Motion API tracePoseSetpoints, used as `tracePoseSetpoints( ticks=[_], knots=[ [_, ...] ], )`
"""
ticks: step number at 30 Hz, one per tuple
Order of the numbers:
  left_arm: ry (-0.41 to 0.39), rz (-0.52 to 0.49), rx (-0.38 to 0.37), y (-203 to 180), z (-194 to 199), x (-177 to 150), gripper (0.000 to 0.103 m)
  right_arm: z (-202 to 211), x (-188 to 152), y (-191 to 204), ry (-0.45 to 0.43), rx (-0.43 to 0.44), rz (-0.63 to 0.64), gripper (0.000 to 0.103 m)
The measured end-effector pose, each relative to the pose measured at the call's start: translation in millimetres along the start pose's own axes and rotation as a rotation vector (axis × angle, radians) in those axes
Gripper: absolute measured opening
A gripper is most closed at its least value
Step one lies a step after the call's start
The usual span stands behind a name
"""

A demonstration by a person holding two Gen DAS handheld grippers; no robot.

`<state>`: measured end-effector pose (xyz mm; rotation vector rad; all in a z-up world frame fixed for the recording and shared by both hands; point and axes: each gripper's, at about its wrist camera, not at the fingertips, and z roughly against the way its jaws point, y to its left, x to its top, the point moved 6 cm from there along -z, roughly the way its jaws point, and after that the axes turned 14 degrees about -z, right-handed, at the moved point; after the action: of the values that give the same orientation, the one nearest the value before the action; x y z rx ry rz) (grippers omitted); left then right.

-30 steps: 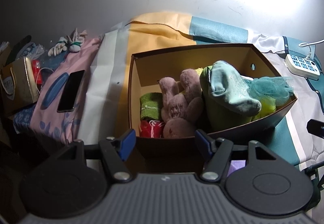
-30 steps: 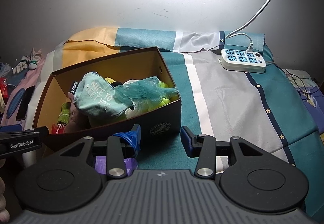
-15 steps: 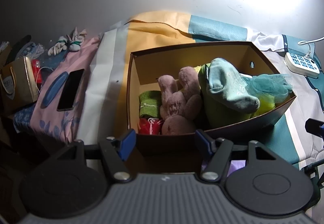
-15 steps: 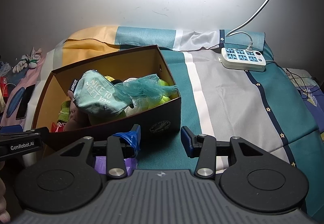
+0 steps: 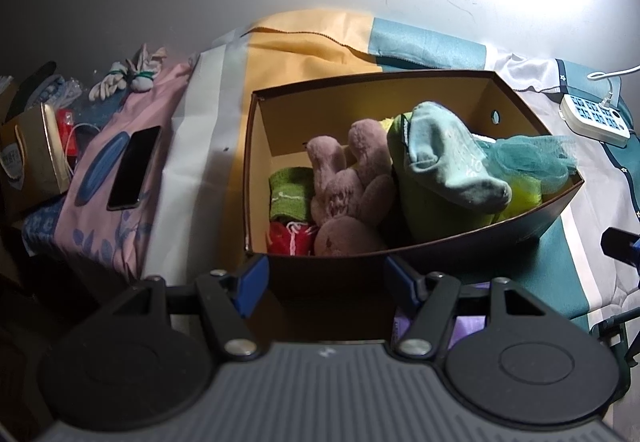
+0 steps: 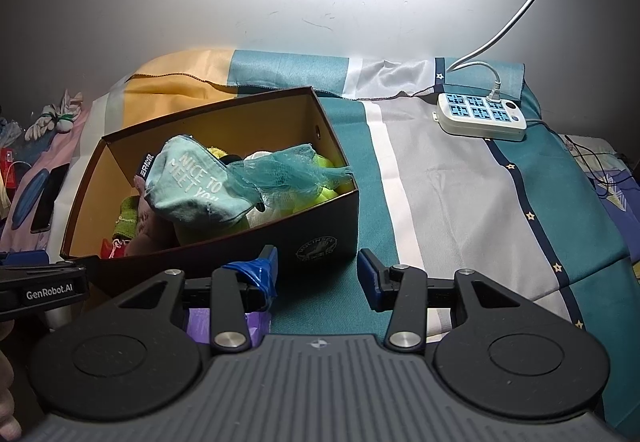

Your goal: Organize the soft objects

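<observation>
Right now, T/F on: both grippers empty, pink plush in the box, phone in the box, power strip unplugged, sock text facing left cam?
1. Both the left gripper and right gripper are open and hold nothing. True.
2. The pink plush rabbit lies inside the brown cardboard box. True.
3. The black smartphone is in the box. False: it lies on the pink cloth outside the box.
4. The white power strip has nothing plugged in. False: a white cable is plugged into it.
5. The light-blue sock reads "NICE TO MEET YOU". True, in the right wrist view.
</observation>
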<state>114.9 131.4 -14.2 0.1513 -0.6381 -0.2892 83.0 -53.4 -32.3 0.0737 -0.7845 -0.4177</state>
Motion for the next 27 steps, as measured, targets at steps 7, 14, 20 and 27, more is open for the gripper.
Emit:
tracePoseSetpoints(
  ticks=[7, 14, 20, 27],
  knots=[
    [-0.010, -0.010, 0.001, -1.0, 0.9, 1.9, 0.068, -0.6, 0.7, -0.4, 0.001, 0.000, 0.005, 0.028],
    [-0.011, -0.008, -0.001, -1.1, 1.0, 2.1, 0.068, -1.3, 0.5, -0.1, 0.002, 0.000, 0.004, 0.028],
    [-0.011, -0.006, -0.004, -1.0, -0.1, 1.8, 0.068, -1.3, 0.7, -0.3, 0.001, 0.000, 0.004, 0.028],
    [-0.017, -0.001, 0.000, -0.8, -0.3, 1.9, 0.068, -1.8, 0.2, -0.5, 0.001, 0.001, 0.003, 0.028]
  ],
)
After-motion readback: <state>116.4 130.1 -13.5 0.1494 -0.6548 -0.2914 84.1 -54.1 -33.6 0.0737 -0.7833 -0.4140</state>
